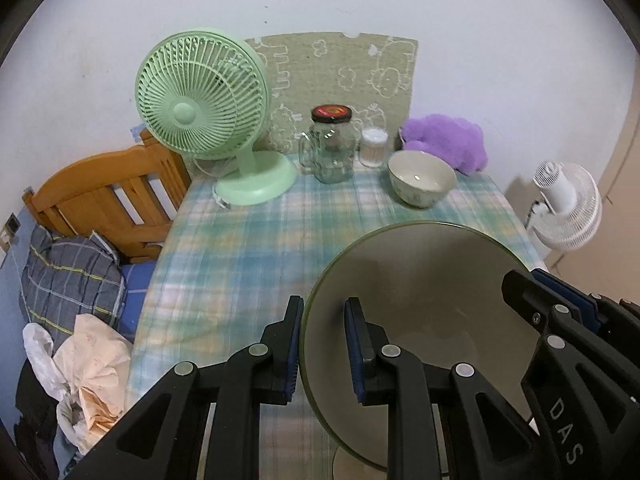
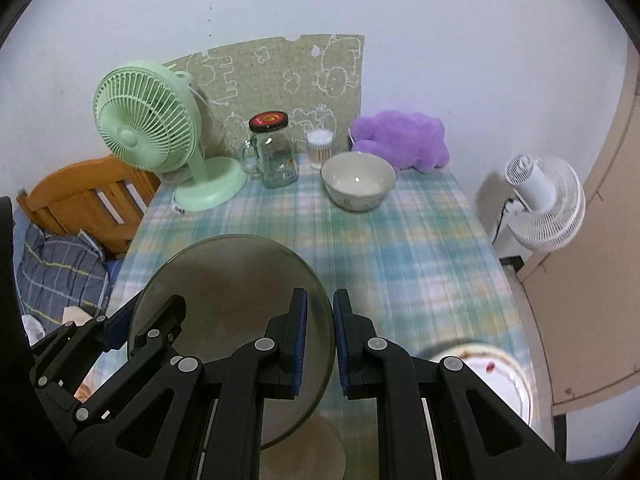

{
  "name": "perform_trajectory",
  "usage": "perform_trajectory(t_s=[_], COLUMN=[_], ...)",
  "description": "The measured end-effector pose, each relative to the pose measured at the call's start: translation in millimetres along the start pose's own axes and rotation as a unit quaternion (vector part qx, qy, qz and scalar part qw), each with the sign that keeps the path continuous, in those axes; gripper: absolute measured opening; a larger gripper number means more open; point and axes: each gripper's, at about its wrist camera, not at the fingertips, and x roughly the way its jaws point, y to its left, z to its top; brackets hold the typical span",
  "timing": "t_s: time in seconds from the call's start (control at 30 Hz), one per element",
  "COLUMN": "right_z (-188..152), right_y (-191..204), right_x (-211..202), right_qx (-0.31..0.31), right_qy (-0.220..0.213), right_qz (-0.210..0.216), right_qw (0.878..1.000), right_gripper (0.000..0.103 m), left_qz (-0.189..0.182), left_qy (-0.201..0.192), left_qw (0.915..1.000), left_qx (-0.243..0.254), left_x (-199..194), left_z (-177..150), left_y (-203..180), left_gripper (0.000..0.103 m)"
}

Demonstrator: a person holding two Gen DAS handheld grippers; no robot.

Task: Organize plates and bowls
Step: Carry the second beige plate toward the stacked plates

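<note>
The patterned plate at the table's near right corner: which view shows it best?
The right wrist view. It alone shows the patterned plate, blurred, partly hidden behind the right hand-held gripper. The left wrist view shows none of it.

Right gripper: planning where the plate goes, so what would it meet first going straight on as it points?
Probably the checked tablecloth, before the bowl; depth is unclear. The right gripper and left gripper grip the plate.
</note>
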Motion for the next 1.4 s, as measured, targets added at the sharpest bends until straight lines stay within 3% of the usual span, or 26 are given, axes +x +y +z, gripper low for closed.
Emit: perform_trajectory(t_s=[0.33,0.67,1.4], right_z=[-51,-90,-108], right_y=[-6,-3,-5], right_x=[-17,-2,37], right_qx=[0.022,0.021,0.015], right_qy=[0.013,0.058,0.115], right_qz=[-0.032,-0.036,-0.048], right_qw=[0.999,0.997,0.992], right_gripper=[0.016,0.016,0.017], left_qz=[-0.046,-0.040,-0.034], left_qy=[0.033,0.073,0.131], left_qw=[0.9984,0.9964,0.9907], left_qx=[-0.001,0.011,0.015], left_x=[-4,13,51], left_z=[-48,-83,-106], left_y=[-5,-5,-14], left_gripper=[0.018,0.018,0.020])
